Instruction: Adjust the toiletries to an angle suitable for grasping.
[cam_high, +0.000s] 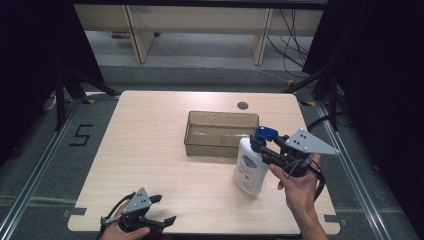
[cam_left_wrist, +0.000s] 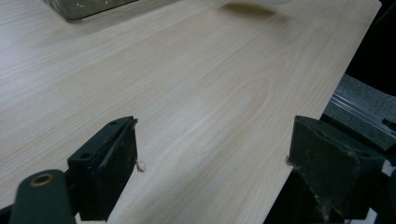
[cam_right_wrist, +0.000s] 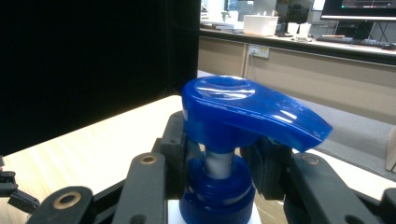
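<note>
High view – right gripper (cam_high: 261, 146) fingers clamping pump bottle (cam_high: 250, 172) neck, left gripper (cam_high: 161, 209) fingers wide.

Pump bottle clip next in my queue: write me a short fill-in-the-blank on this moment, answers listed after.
1. The right hand-held gripper is shut on the bottle's ____ , just under the blue pump head.
2. The white pump bottle is beside the clear plastic ____ , not in it.
3. The left hand-held gripper has its jaws ____ over the table.

Missing words: neck; bin; open
</note>
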